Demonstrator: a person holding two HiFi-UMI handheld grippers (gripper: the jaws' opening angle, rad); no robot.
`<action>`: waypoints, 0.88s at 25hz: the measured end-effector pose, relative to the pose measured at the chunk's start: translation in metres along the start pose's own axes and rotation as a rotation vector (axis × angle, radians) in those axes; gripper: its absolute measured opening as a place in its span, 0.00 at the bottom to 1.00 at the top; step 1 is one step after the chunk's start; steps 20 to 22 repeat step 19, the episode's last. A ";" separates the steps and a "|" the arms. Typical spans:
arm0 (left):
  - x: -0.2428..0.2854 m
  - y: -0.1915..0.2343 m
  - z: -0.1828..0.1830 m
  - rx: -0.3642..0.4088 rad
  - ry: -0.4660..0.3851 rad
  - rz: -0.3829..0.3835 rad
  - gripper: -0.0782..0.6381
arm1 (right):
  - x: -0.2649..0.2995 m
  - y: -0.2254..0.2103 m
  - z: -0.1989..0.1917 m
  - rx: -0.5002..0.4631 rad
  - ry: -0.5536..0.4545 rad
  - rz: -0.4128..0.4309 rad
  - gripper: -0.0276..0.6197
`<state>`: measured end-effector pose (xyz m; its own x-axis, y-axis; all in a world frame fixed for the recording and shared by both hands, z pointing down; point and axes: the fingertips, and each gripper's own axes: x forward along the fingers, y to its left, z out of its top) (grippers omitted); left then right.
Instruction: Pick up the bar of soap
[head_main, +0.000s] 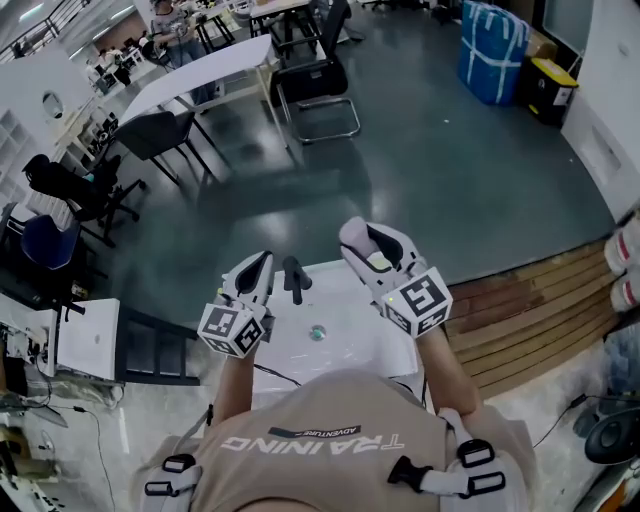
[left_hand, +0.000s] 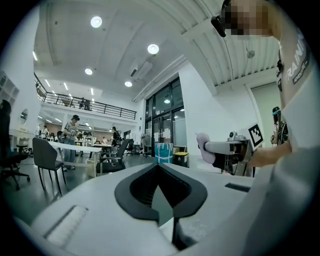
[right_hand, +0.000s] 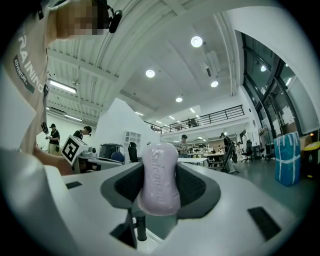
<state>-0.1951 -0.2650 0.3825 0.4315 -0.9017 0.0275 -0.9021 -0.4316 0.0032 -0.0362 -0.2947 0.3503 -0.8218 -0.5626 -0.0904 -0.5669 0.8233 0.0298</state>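
A pale lavender bar of soap (right_hand: 159, 181) stands upright between the black pads of my right gripper (right_hand: 159, 167), which is shut on it. In the head view that gripper (head_main: 360, 238) is raised above the white sink's (head_main: 350, 345) back edge, with the soap (head_main: 352, 232) at its tip. My left gripper (head_main: 260, 266) hovers over the sink's left side, level with the right one. Its jaws (left_hand: 158, 169) meet at the tips with nothing between them. The left gripper view also shows the right gripper (left_hand: 222, 149) and the soap (left_hand: 204, 145) out to its right.
A black faucet (head_main: 293, 278) stands at the sink's back edge between the two grippers, and a round drain (head_main: 317, 333) lies in the basin. Beyond are dark floor, black chairs (head_main: 318, 85) and a long white table (head_main: 200, 72). Wooden flooring (head_main: 530, 310) lies to the right.
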 end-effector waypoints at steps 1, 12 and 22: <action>0.001 0.000 0.000 0.000 -0.003 0.000 0.10 | 0.000 -0.001 -0.001 0.001 -0.001 -0.002 0.35; 0.007 0.004 -0.002 -0.018 -0.028 -0.015 0.10 | 0.001 -0.006 -0.002 -0.015 0.005 -0.043 0.35; 0.006 0.005 -0.008 -0.033 -0.030 0.002 0.10 | -0.004 -0.009 -0.007 -0.024 0.038 -0.044 0.35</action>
